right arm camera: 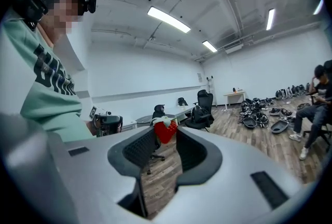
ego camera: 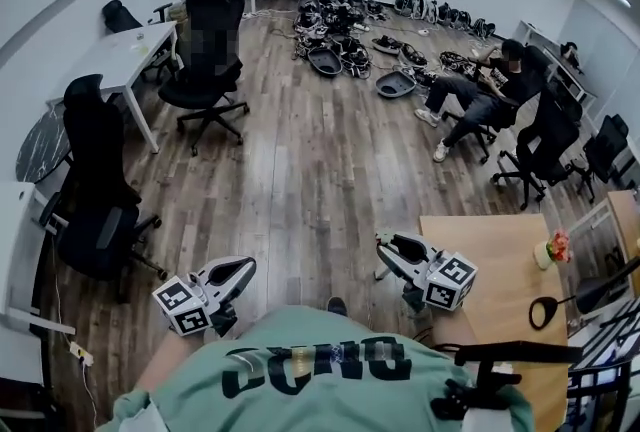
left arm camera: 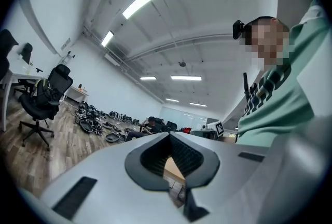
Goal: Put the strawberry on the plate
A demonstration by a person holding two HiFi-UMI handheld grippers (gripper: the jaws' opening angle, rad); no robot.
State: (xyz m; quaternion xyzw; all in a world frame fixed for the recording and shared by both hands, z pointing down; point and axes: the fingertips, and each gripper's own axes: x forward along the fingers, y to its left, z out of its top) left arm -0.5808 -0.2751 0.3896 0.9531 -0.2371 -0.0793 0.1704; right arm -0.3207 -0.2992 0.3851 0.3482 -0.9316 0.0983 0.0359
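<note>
Right now the right gripper point(ego camera: 386, 243) is clamping the strawberry point(right arm camera: 165, 130) at its very tips. In the right gripper view the red body and pale cap are poking up between the ribbed pads, while from the head view the fruit is too small to pick out. The left gripper point(ego camera: 246, 266) is being held with its jaws together, nothing between them. Both are hovering over the wooden floor point(ego camera: 300, 170), beside a wooden table point(ego camera: 490, 270) that is running off the right edge — the hands holding them are hiding behind the green shirt point(ego camera: 330, 370).
</note>
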